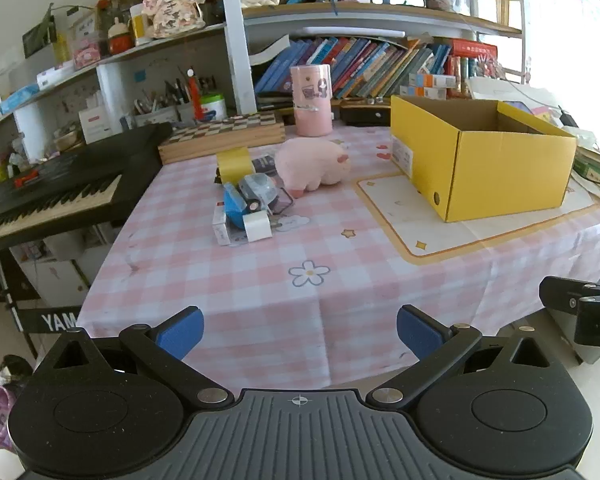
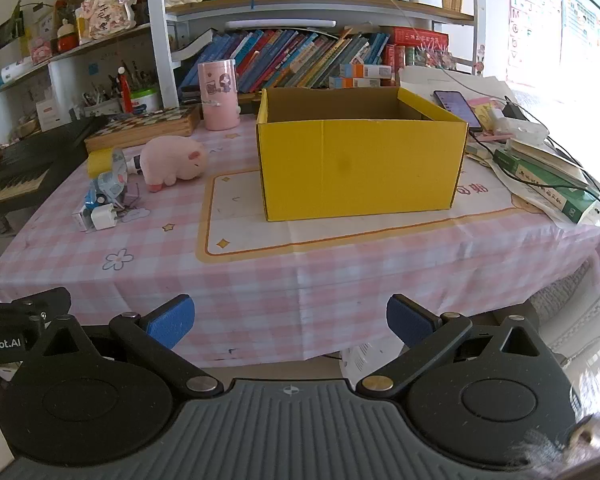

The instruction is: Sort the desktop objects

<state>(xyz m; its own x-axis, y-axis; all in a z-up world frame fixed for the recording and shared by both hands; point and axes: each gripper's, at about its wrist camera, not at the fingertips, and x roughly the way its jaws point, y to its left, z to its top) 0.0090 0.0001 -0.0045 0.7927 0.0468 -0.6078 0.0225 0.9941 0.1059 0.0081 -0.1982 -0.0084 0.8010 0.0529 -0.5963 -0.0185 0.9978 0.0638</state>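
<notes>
An open yellow cardboard box [image 1: 488, 160] [image 2: 360, 168] stands on the pink checked tablecloth [image 1: 260, 280] [image 2: 340, 280]. Left of it lies a pile of small objects: a pink plush pig [image 1: 314, 166] [image 2: 174, 162], a yellow tape roll [image 1: 234, 162] [image 2: 99, 160], a blue and grey toy [image 1: 246, 198] [image 2: 108, 184] and a white charger block [image 1: 258, 226] [image 2: 102, 216]. My left gripper [image 1: 300, 334] is open and empty at the table's near edge. My right gripper [image 2: 290, 324] is open and empty, in front of the box.
A pink cylinder container [image 1: 312, 100] [image 2: 218, 94] and a wooden chessboard box [image 1: 224, 134] [image 2: 140, 126] stand at the back. A black keyboard [image 1: 48, 192] is at the left. Books, a phone and cables [image 2: 540, 160] lie right of the box. Bookshelves rise behind.
</notes>
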